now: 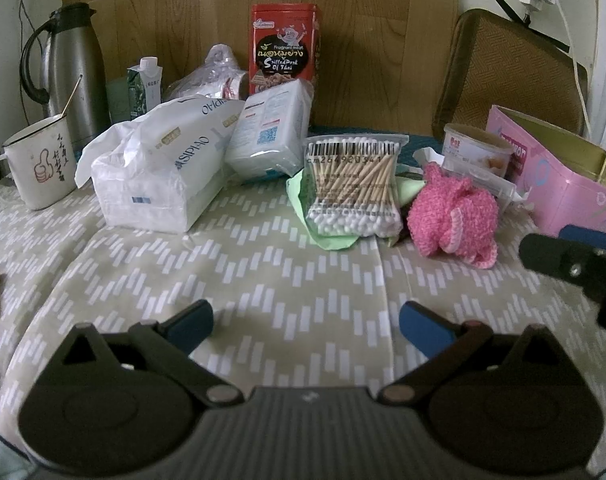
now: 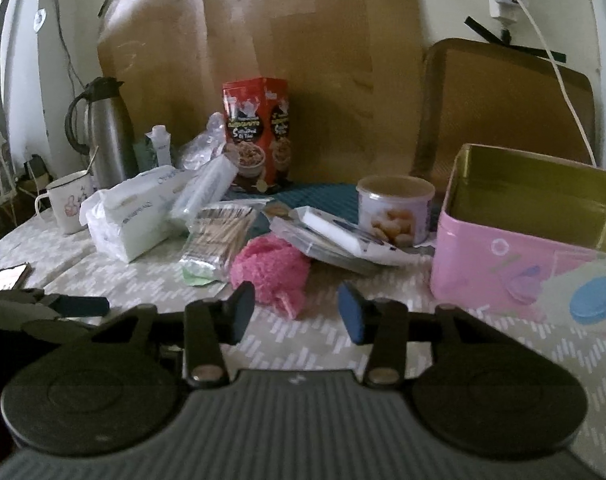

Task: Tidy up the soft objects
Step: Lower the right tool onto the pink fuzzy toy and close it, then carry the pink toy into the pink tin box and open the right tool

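A fluffy pink knitted item (image 1: 451, 216) (image 2: 269, 272) lies on the patterned tablecloth (image 1: 303, 272), right of a bag of cotton swabs (image 1: 353, 184) that rests on a pale green sheet (image 1: 299, 200). An opened white tissue pack (image 1: 159, 168) and a second soft white pack (image 1: 271, 132) sit further left. My left gripper (image 1: 307, 328) hovers open over bare cloth, well short of them. My right gripper (image 2: 297, 316) (image 1: 551, 244) stands part-way open just in front of the pink item, its pads not pressing on it. An open pink tin box (image 2: 523, 264) stands to its right.
At the back stand a red snack box (image 1: 285, 48), a steel thermos (image 1: 71, 68), a small carton (image 1: 145, 84) and a white mug (image 1: 35, 164). A lidded can (image 2: 395, 208) and flat packets (image 2: 343, 240) lie beside the tin. A phone (image 2: 11, 276) lies far left.
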`<state>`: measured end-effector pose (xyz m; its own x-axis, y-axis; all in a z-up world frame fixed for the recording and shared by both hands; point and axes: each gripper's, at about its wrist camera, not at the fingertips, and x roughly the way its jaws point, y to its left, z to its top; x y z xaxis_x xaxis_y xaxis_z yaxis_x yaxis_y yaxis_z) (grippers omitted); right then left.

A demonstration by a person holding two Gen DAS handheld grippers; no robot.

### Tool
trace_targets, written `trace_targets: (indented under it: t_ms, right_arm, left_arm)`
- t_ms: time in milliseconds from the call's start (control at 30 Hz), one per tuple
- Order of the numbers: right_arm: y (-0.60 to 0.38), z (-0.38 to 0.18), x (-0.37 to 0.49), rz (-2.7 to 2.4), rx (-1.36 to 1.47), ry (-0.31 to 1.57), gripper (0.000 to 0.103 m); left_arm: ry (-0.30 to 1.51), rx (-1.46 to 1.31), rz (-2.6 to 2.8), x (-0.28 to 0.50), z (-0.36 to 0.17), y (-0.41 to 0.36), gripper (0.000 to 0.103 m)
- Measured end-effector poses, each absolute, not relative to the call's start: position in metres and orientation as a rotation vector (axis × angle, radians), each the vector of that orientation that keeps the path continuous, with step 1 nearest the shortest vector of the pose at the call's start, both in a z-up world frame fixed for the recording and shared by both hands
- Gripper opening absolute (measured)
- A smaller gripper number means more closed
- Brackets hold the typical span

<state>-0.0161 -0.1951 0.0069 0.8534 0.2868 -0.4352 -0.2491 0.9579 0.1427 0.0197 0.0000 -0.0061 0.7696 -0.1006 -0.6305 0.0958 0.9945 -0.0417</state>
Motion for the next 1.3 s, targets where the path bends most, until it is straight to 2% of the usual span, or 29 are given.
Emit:
trace_targets:
  t_ms: [400, 433, 467, 733, 867, 1000, 1067, 1133, 1167, 1300]
  right_arm:
    - [-0.179, 0.002, 0.032, 0.373, 0.104, 0.575, 0.05]
    - [-0.177, 0.0, 0.037, 0.376, 0.103, 0.582, 0.047]
    - [-0.178, -0.001, 0.039, 0.386, 0.122, 0.585, 0.037]
    - [-0.21, -0.003, -0.031, 0.434, 0.088, 0.562, 0.036]
    - [-0.222, -0.009, -0.066, 0.444, 0.089, 0.55, 0.036]
    - [-0.225, -0.012, -0.071, 0.445, 0.118, 0.534, 0.041]
    - [-0.225, -0.016, -0.067, 0.446, 0.125, 0.543, 0.045]
    - [-0.222, -0.02, -0.065, 0.443, 0.109, 0.542, 0.044]
    - [-0.221, -0.021, -0.066, 0.437, 0.097, 0.537, 0.04]
    - [-0.232, -0.015, -0.073, 0.396, 0.101, 0.476, 0.037]
  left_arm:
    - [0.665, -0.078, -0.121, 0.018, -0.005, 0.011, 0.103]
    - [0.666, -0.075, -0.124, 0.018, -0.005, 0.011, 0.103]
    - [0.666, -0.077, -0.129, 0.018, -0.005, 0.012, 0.103]
    - [0.685, -0.157, -0.266, 0.018, -0.001, 0.025, 0.103]
    - [0.752, -0.301, -0.455, 0.019, 0.011, 0.022, 0.101]
    - [0.792, -0.265, -0.614, 0.015, 0.02, -0.009, 0.092]
    - [0.82, -0.21, -0.665, 0.013, 0.021, -0.031, 0.083]
    - [0.86, -0.19, -0.719, 0.015, 0.015, -0.046, 0.062]
    - [0.874, -0.203, -0.745, 0.016, 0.014, -0.05, 0.057]
    - [0.805, -0.164, -0.788, 0.013, 0.032, -0.07, 0.057]
